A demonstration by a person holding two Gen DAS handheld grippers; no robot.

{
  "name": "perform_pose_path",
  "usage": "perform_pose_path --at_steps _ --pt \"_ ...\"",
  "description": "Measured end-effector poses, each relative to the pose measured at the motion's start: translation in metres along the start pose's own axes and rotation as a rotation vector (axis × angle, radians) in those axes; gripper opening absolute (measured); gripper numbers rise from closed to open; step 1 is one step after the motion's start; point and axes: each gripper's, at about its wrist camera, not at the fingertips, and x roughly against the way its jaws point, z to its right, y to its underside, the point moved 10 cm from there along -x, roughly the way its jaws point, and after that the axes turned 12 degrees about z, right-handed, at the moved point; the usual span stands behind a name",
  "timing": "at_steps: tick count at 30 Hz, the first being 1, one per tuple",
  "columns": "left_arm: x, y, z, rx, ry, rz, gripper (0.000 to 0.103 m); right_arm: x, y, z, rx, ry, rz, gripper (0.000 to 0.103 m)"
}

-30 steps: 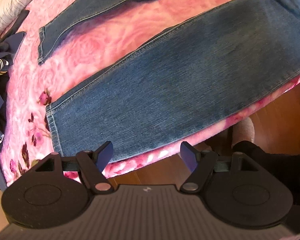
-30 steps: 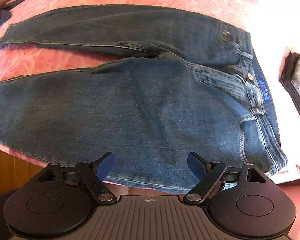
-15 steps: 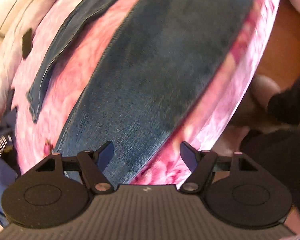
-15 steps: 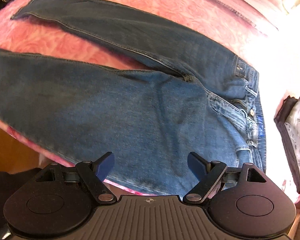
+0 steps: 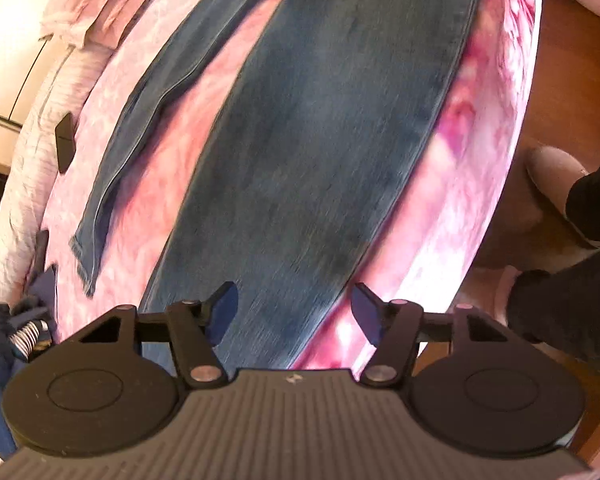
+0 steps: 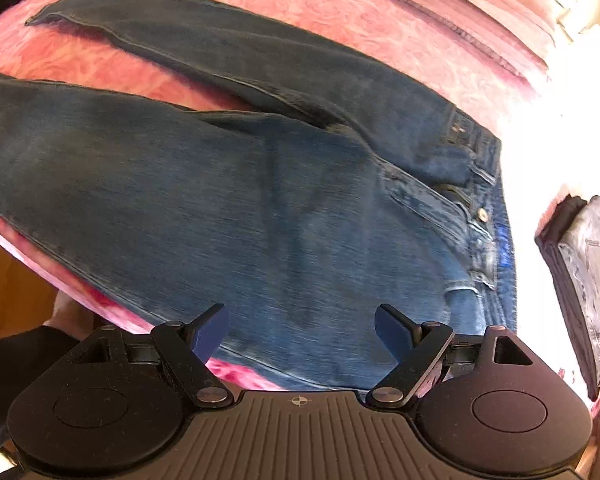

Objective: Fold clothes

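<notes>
My left hand-held gripper point(image 5: 294, 312) hangs with its jaws spread and nothing between them, just above the near leg point(image 5: 320, 152) of the jeans point(image 6: 284, 216), close to where that leg runs along the edge of the bed point(image 5: 472, 168). The view here is smeared with motion, so I cannot make out the hem of this leg and will not swear how close to it I am. The far leg point(image 5: 140, 120) lies apart from the near one, with a wedge of pink blanket point(image 5: 188, 128) showing between them, so the jeans lie spread open and flat, not folded in half.

My right hand-held gripper point(image 6: 302, 332) is also spread wide and empty, above the hip of the near leg, with the waistband point(image 6: 488, 216) and its button point(image 6: 481, 215) off to the right.

To fold well, I judge both grippers should take the outer seam of the near leg, one low on the leg, one near the waist, biting both layers of denim. Then lift evenly and lay this leg over the far one, seams matched, without dragging the blanket. The folded stack point(image 6: 580, 276) on the right should be left room
</notes>
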Motion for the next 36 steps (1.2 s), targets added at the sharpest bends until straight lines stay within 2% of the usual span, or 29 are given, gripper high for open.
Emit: perform_pose_path --at_steps 3,5,7,10,11,12,15,21,24,27,28,29,30,32,36 --pt "-0.011 -0.007 0.001 -0.015 -0.054 -0.016 0.058 0.004 0.010 0.015 -0.009 0.023 0.003 0.083" --pt "-0.011 -0.007 -0.011 0.007 -0.100 -0.011 0.060 0.007 0.018 0.024 -0.015 0.042 0.002 0.083" --pt "-0.010 -0.003 -0.017 -0.013 -0.139 -0.022 0.059 0.010 0.026 0.034 -0.021 0.062 0.001 0.083" --pt "-0.013 0.002 -0.011 -0.039 -0.117 -0.044 0.042 0.012 0.039 0.047 -0.002 0.099 -0.002 0.083" --pt "-0.015 0.001 -0.007 -0.052 -0.105 -0.047 0.032 0.012 0.044 0.051 0.021 0.114 -0.004 0.083" --pt "-0.016 0.000 -0.004 -0.062 -0.094 -0.051 0.024 0.011 0.050 0.054 0.057 0.123 -0.005 0.083" --pt "-0.017 0.000 0.000 -0.033 -0.089 -0.074 0.017 0.009 0.068 0.063 0.178 0.148 -0.009 0.083" --pt "-0.016 -0.004 -0.014 0.100 -0.090 -0.114 0.013 -0.006 0.100 0.087 0.422 0.173 -0.001 0.083" --pt "-0.018 -0.007 -0.018 0.131 -0.090 -0.134 0.012 -0.022 0.108 0.090 0.563 0.166 0.027 0.083" --pt "-0.017 -0.008 -0.017 0.123 -0.075 -0.156 0.012 -0.044 0.120 0.091 0.677 0.131 0.016 0.083" --pt "-0.016 -0.009 -0.017 0.118 -0.072 -0.162 0.011 -0.048 0.123 0.091 0.698 0.113 0.012 0.071" --pt "-0.011 -0.012 -0.022 0.125 -0.076 -0.160 0.011 -0.051 0.126 0.092 0.714 0.095 0.008 0.046" --pt "-0.006 -0.015 -0.027 0.131 -0.080 -0.159 0.010 -0.050 0.124 0.094 0.699 0.083 0.008 0.030" --pt "0.003 -0.020 -0.037 0.144 -0.088 -0.157 0.008 -0.039 0.116 0.100 0.668 0.094 0.022 0.020" --pt "0.031 -0.038 -0.076 0.204 -0.122 -0.152 0.007 0.004 0.077 0.119 0.586 0.114 0.095 0.013"
